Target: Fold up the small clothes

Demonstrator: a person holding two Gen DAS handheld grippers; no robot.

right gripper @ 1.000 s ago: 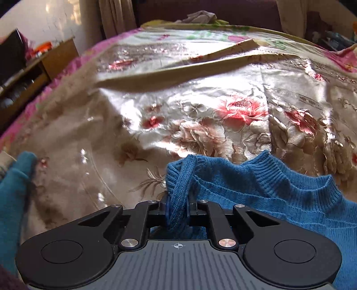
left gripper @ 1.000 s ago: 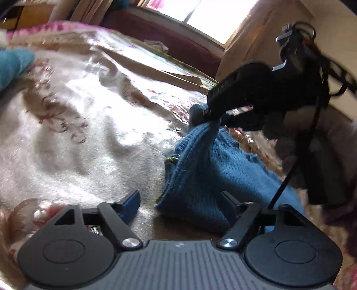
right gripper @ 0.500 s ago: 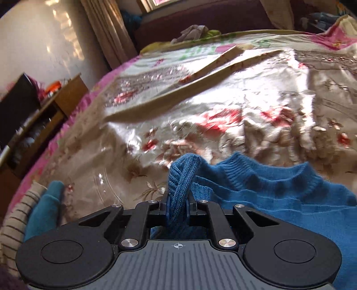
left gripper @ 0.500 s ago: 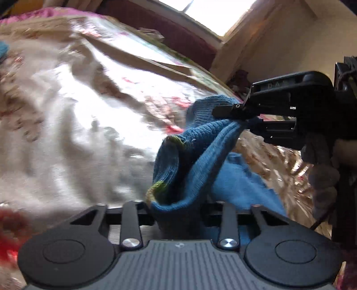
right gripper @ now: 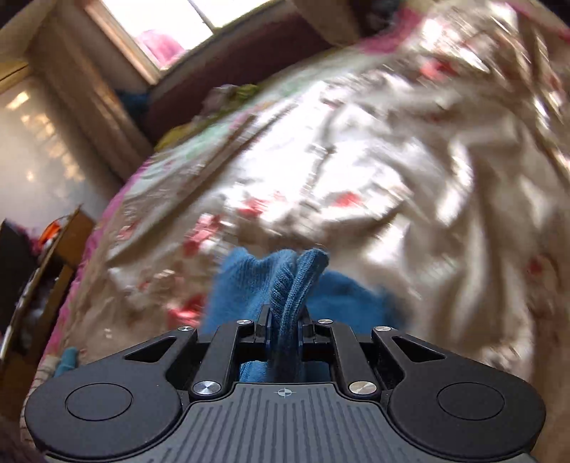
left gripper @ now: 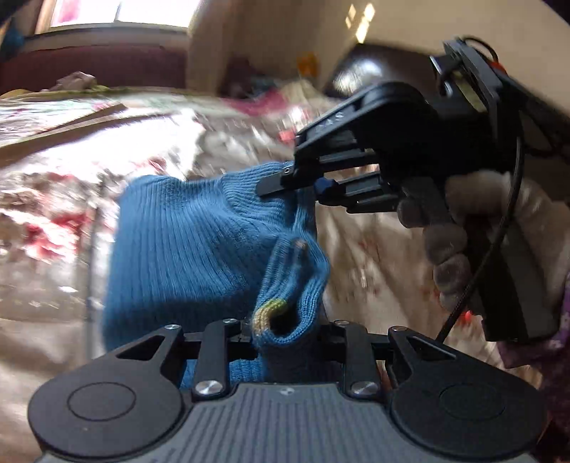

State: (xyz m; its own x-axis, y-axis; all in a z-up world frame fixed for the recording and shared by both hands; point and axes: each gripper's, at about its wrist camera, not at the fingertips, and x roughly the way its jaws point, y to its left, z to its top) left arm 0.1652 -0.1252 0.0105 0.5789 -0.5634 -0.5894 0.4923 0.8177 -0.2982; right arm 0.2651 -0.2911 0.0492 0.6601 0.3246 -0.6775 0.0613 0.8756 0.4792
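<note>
A blue knitted sweater (left gripper: 185,249) hangs between my two grippers above the flowered satin bedspread (left gripper: 53,213). My left gripper (left gripper: 285,331) is shut on a bunched edge of it, where a yellow-green trim shows. In the left wrist view my right gripper (left gripper: 285,181), held by a gloved hand (left gripper: 445,249), pinches another ribbed edge at the upper right. In its own view the right gripper (right gripper: 285,327) is shut on a ribbed fold of the sweater (right gripper: 245,285), which rises between the fingers. Both views are blurred by motion.
The bedspread (right gripper: 392,160) fills most of both views. A wooden shelf unit (right gripper: 53,256) stands off the bed's left side, and a teal garment (right gripper: 67,359) lies near it. A small heap of clothes (left gripper: 73,80) lies at the far end, below a window (right gripper: 160,28).
My left gripper went from wide open beside the sweater to shut on its edge. Both grippers then swung sideways and rolled, lifting the sweater off the bedspread.
</note>
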